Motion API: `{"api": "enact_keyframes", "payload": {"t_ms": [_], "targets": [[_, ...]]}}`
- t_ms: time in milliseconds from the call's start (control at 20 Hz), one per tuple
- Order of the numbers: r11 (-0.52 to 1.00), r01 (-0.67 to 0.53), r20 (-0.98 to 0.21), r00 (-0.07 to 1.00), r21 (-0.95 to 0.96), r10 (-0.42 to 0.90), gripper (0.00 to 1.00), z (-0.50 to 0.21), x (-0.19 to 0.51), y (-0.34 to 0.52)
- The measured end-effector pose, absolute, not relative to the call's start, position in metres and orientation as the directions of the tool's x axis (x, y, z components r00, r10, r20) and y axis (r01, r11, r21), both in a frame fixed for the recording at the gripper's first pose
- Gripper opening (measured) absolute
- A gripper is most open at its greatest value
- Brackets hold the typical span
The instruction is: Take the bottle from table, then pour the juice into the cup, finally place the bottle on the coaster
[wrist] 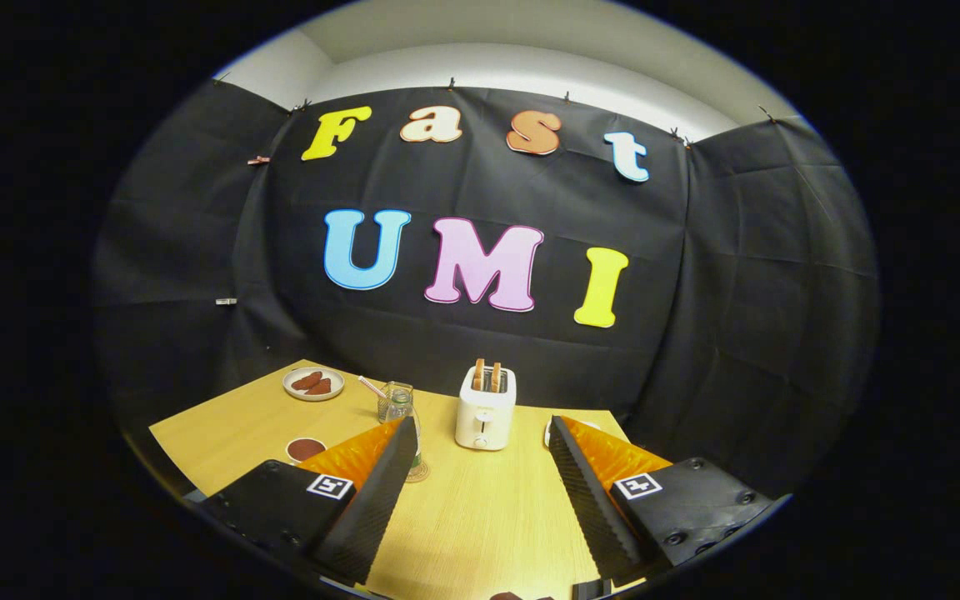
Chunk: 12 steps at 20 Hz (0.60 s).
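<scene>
1. we see the gripper [480, 433] held above the near part of the wooden tabletop [463, 517], its fingers [380, 492] spread wide apart with nothing between them but bare wood.
2. the bottle [402, 408] stands upright just beyond the left finger's tip, partly hidden by it, on what looks like a round coaster [418, 473]; its cap end is clear to us, its lower part is not.
3. a glass cup [392, 398] with a straw sits right behind the bottle, touching or nearly so; we cannot tell which.
4. a white toaster [485, 410] with two slices of toast stands far of the gap between the fingers, right of the bottle.
5. far left, a plate [313, 384] carries brown pieces; nearer left lies a small dish [306, 449] with a dark centre.
6. a white rim [547, 433] peeks out by the right finger's tip; we cannot tell what it is.
</scene>
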State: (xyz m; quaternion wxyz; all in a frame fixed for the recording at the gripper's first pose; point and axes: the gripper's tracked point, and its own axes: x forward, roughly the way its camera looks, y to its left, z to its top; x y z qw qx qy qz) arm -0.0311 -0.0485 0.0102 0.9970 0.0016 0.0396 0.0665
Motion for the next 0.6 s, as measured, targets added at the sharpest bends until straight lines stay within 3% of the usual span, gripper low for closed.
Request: {"api": "enact_keyframes", "payload": {"t_ms": [300,600], "targets": [[0.993,-0.092,-0.081,0.992,0.071,0.097,0.98,0.013,-0.044,-0.055],[0.988,-0.125,-0.071,0.989,0.094,0.132,0.98,0.015,-0.018,-0.047]]}}
